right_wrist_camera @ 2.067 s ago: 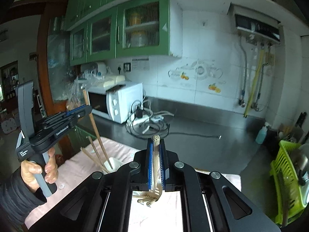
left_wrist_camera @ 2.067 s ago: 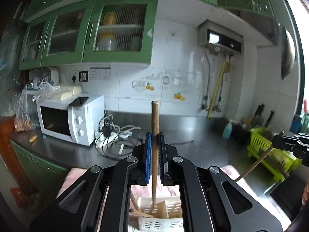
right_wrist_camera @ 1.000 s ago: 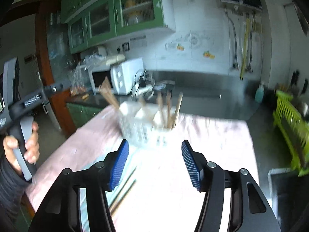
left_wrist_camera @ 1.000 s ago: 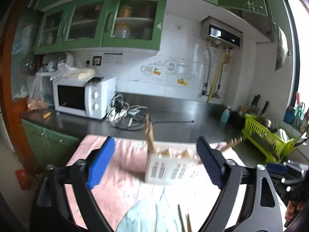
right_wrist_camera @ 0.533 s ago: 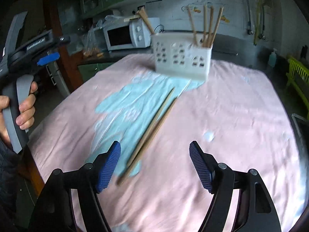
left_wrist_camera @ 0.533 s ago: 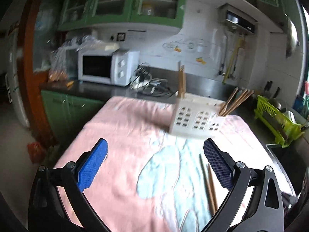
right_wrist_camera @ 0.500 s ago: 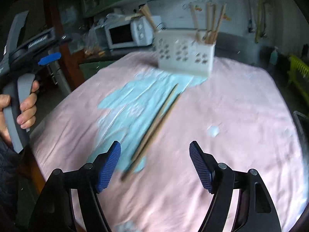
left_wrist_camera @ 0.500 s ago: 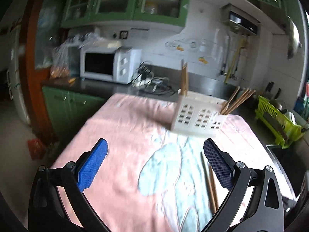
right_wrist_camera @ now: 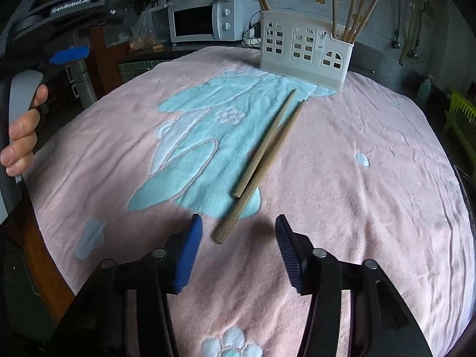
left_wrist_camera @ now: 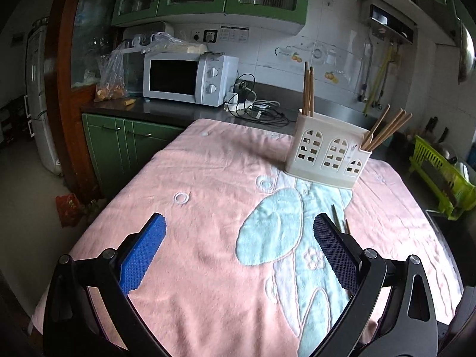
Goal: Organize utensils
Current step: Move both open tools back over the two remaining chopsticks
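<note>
Two loose wooden chopsticks (right_wrist_camera: 265,156) lie side by side on the pink towel (right_wrist_camera: 372,178), touching along part of their length, with their thick ends near us and their tips pointing far toward the holder. In the right wrist view they cross the edge of the towel's pale blue pattern (right_wrist_camera: 196,125). In the left wrist view we see only their far tips (left_wrist_camera: 339,221), just beyond the right finger of the left gripper.

The white utensil holder (right_wrist_camera: 303,49) stands upright at the far side of the towel, just beyond the chopstick tips and apart from them. Its front wall has arched cut-out windows. Its left compartment holds two wooden sticks (left_wrist_camera: 308,89) standing nearly upright. Its right compartment holds several more sticks (left_wrist_camera: 386,129), which lean to the right in the left wrist view.

Our right gripper (right_wrist_camera: 238,248) hangs low over the towel with its fingers apart and nothing between them; the thick end of the nearer chopstick lies just ahead of the gap. Our left gripper (left_wrist_camera: 238,255) is over the near left part of the towel, its fingers spread wide and empty. In the right wrist view we see the left hand (right_wrist_camera: 22,136) wrapped around that gripper's handle at the left edge.

Beyond the towel, a white microwave (left_wrist_camera: 190,77) and a tangle of cables (left_wrist_camera: 258,110) sit on the dark counter. A green dish rack (left_wrist_camera: 440,175) stands at the right.
</note>
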Demonstrator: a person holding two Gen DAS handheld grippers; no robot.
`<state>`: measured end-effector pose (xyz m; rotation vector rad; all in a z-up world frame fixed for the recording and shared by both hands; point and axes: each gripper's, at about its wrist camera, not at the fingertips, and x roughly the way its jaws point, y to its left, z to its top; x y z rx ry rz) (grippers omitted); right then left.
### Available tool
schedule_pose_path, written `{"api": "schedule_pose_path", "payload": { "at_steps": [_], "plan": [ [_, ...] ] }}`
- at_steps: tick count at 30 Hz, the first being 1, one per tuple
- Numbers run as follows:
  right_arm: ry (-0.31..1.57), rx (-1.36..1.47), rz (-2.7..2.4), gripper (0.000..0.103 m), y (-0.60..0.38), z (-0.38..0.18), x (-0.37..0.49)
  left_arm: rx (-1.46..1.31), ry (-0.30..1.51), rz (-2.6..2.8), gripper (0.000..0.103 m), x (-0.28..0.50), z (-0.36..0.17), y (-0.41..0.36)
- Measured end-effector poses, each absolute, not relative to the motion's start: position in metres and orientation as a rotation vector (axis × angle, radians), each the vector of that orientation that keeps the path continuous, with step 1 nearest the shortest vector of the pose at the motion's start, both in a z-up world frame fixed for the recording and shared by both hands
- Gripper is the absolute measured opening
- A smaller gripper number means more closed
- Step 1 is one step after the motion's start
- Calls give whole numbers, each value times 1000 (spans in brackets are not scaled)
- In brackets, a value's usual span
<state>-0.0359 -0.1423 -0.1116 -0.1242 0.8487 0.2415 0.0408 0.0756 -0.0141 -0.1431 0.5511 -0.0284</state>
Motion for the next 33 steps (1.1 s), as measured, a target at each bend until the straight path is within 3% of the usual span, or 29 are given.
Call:
{"api": "schedule_pose_path", "payload": {
  "at_steps": [5, 18, 26, 33],
  "plan": [
    [875, -118, 213, 40, -151, -114, -28, -149, 555, -25, 98, 42, -15, 75],
    [889, -64, 176, 36, -169, -111, -15, -113, 614, -66, 98, 44, -35, 55],
    [895, -43, 156, 8, -169, -112, -2, -99, 653, -154, 98, 39, -47, 33],
    [889, -22, 140, 7, -184, -112, -4, -30, 695, -261, 92, 31, -66, -10]
  ]
}}
